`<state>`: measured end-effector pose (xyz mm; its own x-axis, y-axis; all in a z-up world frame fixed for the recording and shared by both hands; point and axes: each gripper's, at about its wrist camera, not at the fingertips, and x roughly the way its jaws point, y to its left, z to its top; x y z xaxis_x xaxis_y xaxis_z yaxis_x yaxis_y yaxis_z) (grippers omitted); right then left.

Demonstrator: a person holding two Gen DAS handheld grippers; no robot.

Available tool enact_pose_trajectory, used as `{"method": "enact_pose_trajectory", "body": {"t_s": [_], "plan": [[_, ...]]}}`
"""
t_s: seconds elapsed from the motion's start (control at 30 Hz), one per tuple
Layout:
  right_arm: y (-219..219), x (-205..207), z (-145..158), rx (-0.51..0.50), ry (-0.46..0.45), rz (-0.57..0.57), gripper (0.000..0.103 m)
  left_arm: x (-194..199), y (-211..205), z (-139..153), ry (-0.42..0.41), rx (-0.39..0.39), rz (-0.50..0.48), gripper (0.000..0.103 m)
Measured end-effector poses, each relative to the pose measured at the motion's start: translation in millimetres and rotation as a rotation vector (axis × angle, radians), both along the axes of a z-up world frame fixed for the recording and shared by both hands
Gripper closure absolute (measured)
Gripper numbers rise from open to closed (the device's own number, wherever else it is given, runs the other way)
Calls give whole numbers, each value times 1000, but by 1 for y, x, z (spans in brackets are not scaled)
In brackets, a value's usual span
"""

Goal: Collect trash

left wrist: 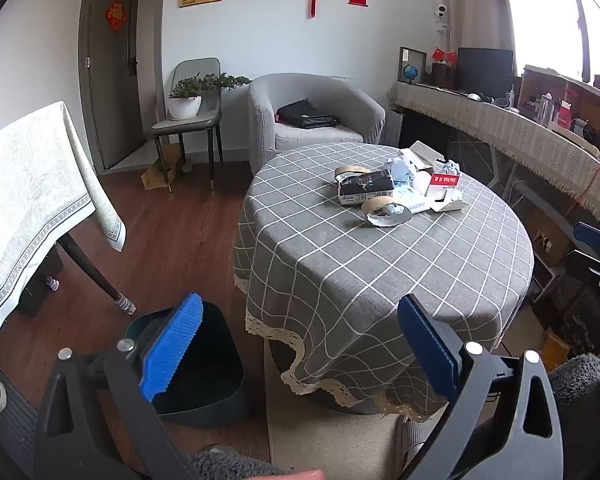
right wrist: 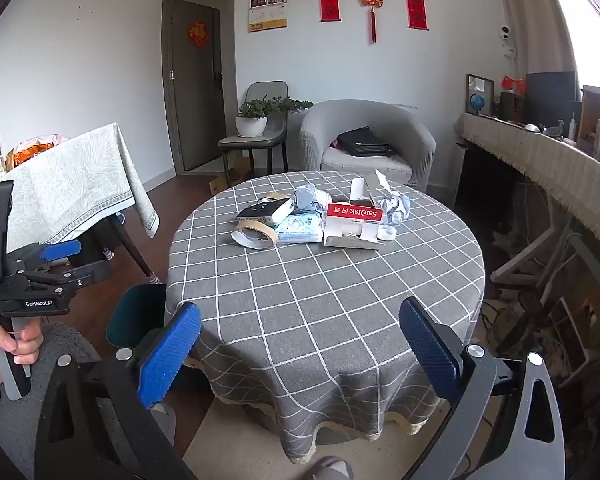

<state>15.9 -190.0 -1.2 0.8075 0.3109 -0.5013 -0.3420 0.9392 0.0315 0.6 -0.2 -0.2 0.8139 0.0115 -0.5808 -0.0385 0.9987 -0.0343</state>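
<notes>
A pile of trash lies on the far half of the round table with the grey checked cloth [left wrist: 380, 272] [right wrist: 320, 300]: a red and white SanDisk box [right wrist: 352, 220] [left wrist: 444, 186], a dark box [left wrist: 366, 188] [right wrist: 266, 209], tape rolls [left wrist: 380, 206] [right wrist: 256, 236], crumpled paper [right wrist: 396, 206] and a tissue pack [right wrist: 300, 230]. A dark green bin [left wrist: 208, 364] [right wrist: 134, 316] stands on the floor left of the table. My left gripper [left wrist: 300, 344] is open and empty, near the table's front edge, above the bin. My right gripper [right wrist: 300, 344] is open and empty, in front of the table.
A second table with a pale cloth [left wrist: 32, 200] [right wrist: 72, 196] stands to the left. A grey armchair [left wrist: 312, 112] and a chair with a plant [left wrist: 188, 100] are behind. A long covered shelf [left wrist: 500, 128] runs along the right, with clutter beneath.
</notes>
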Motion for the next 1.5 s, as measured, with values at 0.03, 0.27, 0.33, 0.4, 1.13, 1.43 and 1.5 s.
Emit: {"method": "enact_pose_trajectory", "body": {"t_s": [0.03,0.27,0.33,0.4,1.13,1.43,1.5], "plan": [[0,0,0,3,-3,-1,3,0,0,0,2,-1,-1,3],[0,-1,0,2,-2,1,3,2,2,2,4,1,2,3],[0,0,0,0,-2,1,3,4,2,3,3,1,2,3],[0,-1,0,3,-4,0,3,5,3,4,4,0,1,3],[1,-1,0,-2,-6,-1,3,0,-1,-3,1,3,2,3],[1,-1,0,-2,-6,-1,3,0,-1,-3,2,2,2,3],[1,-1,0,-3,-5,-1,3,0,-1,-3,3,3,2,3]]}}
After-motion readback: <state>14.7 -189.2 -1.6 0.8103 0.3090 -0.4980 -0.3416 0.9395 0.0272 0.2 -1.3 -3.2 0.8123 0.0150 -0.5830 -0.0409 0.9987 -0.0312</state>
